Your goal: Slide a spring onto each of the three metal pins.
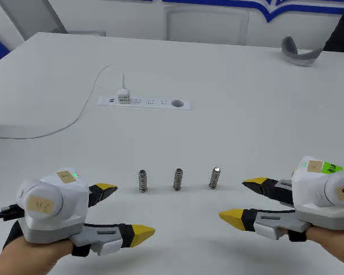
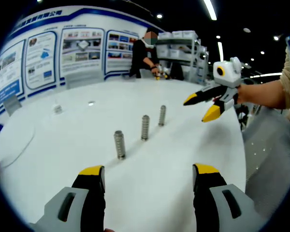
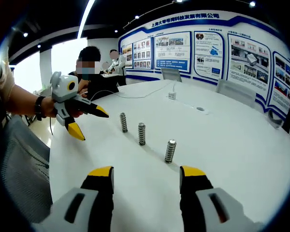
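Springs of silvery coiled wire [image 1: 178, 179] sleeve all three upright metal pins [image 1: 216, 170], mid white worktop [image 1: 229, 114]. We hold left claw [image 1: 130, 209] and right claw [image 1: 235, 199] wide and empty either side, the work seemingly finished.

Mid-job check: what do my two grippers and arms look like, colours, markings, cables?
Both the left gripper and right gripper have rounded white bodies, grey housings and black jaws tipped yellow, with tan labels. The left one has a green light and a black cable; the right carries a green sticker. A dark wristband sits on the left wrist.
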Demonstrator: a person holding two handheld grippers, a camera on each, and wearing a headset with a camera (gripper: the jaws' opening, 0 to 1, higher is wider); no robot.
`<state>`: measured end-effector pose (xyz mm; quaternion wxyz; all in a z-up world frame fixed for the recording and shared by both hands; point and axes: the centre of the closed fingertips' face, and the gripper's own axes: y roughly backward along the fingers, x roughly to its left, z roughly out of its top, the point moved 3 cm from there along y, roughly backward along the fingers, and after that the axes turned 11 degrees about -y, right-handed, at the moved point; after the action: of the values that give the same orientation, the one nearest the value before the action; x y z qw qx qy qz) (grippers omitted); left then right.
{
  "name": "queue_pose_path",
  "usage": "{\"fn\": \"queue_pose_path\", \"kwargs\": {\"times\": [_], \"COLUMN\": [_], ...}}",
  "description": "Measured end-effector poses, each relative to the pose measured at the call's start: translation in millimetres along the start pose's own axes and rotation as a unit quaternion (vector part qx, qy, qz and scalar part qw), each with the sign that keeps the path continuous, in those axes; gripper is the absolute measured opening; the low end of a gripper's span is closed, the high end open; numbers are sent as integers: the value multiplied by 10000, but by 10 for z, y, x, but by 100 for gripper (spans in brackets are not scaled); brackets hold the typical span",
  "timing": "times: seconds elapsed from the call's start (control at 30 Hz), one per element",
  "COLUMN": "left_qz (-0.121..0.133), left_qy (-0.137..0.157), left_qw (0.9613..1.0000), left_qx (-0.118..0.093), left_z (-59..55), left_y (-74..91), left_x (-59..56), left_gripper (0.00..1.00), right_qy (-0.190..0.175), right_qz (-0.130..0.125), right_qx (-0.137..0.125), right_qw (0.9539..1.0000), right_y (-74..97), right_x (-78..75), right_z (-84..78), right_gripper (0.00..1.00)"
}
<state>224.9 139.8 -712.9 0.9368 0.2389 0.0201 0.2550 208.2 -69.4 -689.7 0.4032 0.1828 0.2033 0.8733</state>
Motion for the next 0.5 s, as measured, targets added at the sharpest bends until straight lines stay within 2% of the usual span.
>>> {"fn": "queue_pose_path", "kwargs": {"times": [0.5], "left_qz": [31], "left_qy": [20], "left_qw": [10000], "left_qx": [-7], "left_z": [-8], "left_y": [34], "left_x": [2], "left_gripper": [75], "right_qy": [-55], "right_qz": [112], "right_qx": [-185], "right_qw": [9998], "right_y": [21], "right_x": [41], "right_z": [1], "right_gripper": [61]}}
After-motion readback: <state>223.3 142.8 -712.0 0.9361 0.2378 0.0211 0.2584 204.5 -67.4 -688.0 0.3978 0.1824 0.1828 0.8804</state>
